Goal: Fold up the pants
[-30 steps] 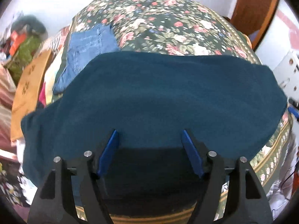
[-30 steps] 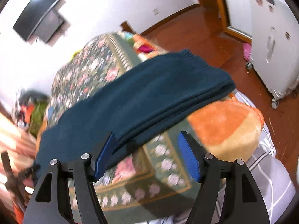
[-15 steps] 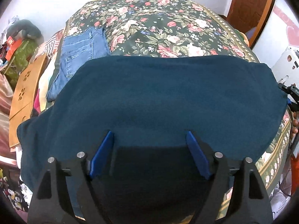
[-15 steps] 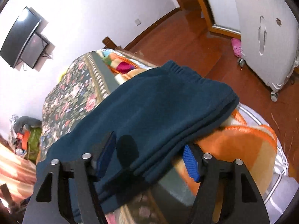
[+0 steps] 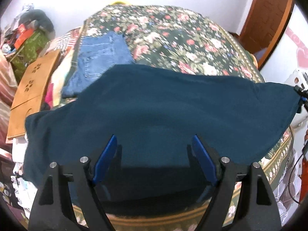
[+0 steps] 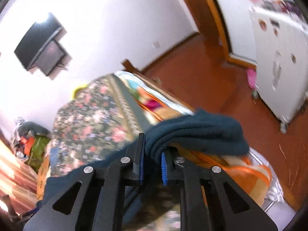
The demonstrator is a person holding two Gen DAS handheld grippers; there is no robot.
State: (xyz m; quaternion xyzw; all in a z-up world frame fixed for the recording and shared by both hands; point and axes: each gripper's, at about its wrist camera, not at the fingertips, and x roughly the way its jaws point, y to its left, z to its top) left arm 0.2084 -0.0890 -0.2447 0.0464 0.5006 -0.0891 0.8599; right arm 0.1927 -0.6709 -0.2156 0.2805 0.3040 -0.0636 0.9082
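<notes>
Right tongs clamp the teal pants; left tongs gape above them. Beyond lies a floral bed, white walls behind

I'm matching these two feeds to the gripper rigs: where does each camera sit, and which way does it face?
Left wrist: on the left gripper, open, looking across the teal pants and floral bedspread toward the wall.
Right wrist: on the right gripper, shut on the pants' end, facing the floor and TV.
Shared: pants, bedspread.
</notes>
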